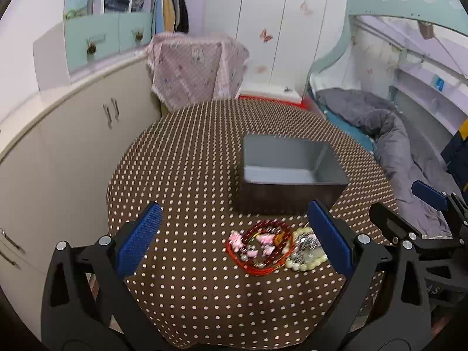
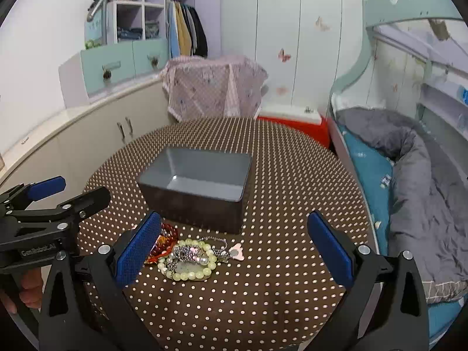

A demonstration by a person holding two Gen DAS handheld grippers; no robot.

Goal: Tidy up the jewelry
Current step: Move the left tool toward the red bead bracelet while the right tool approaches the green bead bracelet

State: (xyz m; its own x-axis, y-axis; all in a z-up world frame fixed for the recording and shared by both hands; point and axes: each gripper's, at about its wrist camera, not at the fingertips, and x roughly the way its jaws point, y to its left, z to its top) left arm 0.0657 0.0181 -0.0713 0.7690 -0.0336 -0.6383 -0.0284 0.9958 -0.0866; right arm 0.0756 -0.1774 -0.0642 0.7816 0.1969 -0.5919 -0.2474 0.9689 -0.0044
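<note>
Plainly, two claws, left claw (image 1: 234,248) and right claw (image 2: 234,248) both spread wide, one grey box (image 2: 195,181), one jewelry pile (image 2: 187,256).

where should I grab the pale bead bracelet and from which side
Grip the pale bead bracelet across its near-right arc, coming from above with the right hand-held gripper. It lies flat, and that arc looks free, whereas its left side touches the red bracelet.

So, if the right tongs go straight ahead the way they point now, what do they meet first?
Probably the pile of jewelry on the dotted tablecloth: it lies low between the open right tongs, nearer the left finger. Behind it stands the empty gray box. Depth is hard to judge, so a higher path might reach the box first.
</note>
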